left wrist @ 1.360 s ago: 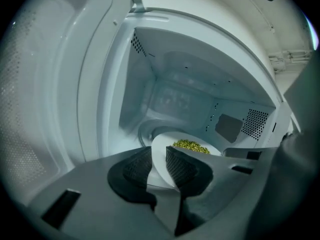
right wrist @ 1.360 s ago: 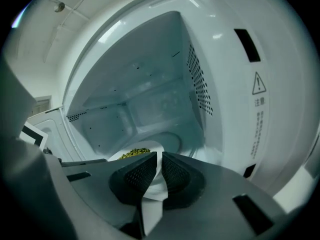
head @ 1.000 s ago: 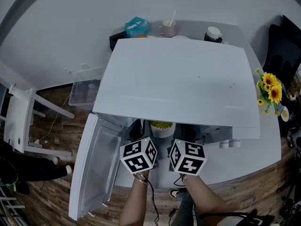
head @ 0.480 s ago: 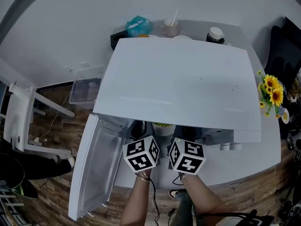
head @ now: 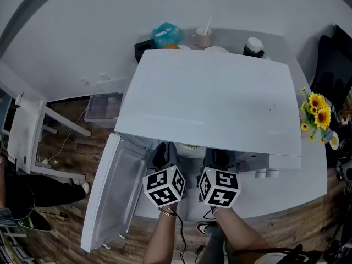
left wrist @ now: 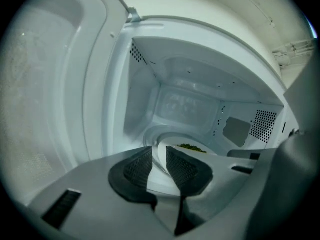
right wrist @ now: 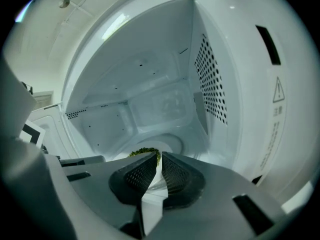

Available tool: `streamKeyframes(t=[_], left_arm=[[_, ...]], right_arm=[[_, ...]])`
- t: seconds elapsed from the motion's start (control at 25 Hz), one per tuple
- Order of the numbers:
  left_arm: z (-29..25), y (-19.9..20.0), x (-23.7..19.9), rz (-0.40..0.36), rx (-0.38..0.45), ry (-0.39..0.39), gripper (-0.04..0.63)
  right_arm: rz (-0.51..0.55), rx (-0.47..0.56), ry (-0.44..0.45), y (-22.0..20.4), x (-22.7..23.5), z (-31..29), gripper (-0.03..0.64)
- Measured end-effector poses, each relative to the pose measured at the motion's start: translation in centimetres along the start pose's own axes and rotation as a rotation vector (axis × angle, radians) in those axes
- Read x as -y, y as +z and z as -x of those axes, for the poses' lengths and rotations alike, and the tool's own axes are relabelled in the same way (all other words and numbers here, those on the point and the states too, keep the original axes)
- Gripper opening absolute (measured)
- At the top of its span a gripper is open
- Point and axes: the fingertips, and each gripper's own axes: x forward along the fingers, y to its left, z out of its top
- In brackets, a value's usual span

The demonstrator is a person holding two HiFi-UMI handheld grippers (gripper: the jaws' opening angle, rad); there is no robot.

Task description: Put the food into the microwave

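At the open mouth of the white microwave [head: 214, 103], a white bowl [head: 191, 150] of green food [left wrist: 189, 147] hangs between two grippers. The left gripper [head: 163, 154] pinches the bowl's left rim and the right gripper [head: 217, 158] its right rim, jaws nearly together on the thin edge. The door [head: 113, 194] stands wide to the left. Whether the bowl rests on the turntable [left wrist: 152, 134], I cannot tell. Sunflowers [head: 314, 108] stand on the counter [head: 286, 194] nearby.
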Motion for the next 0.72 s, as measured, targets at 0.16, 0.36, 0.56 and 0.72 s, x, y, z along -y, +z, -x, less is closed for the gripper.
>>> streamKeyframes(t=[0.16,0.36,0.56,0.72], left_arm=[[2.3,-0.2,0.2,-0.022,-0.002,0.020,0.084],[5.8,-1.4,1.6,-0.018,-0.030,0.027,0.072],[9.7,-1.7,3.4,-0.004,-0.033,0.025,0.034],[13.1,-1.1,4.2,0.014,-0.002,0.046,0.007]], right_arm=[[0.043,-0.018,0.054,-0.1,-0.8,1.5,0.039],[0.130,-0.051,0.157,-0.3,-2.5,4.2,0.029],[0.192,-0.082,0.242,-0.4,-3.4,7.7,0.025],[0.219,-0.096,0.292,-0.1,-3.6,10.6,0.020]])
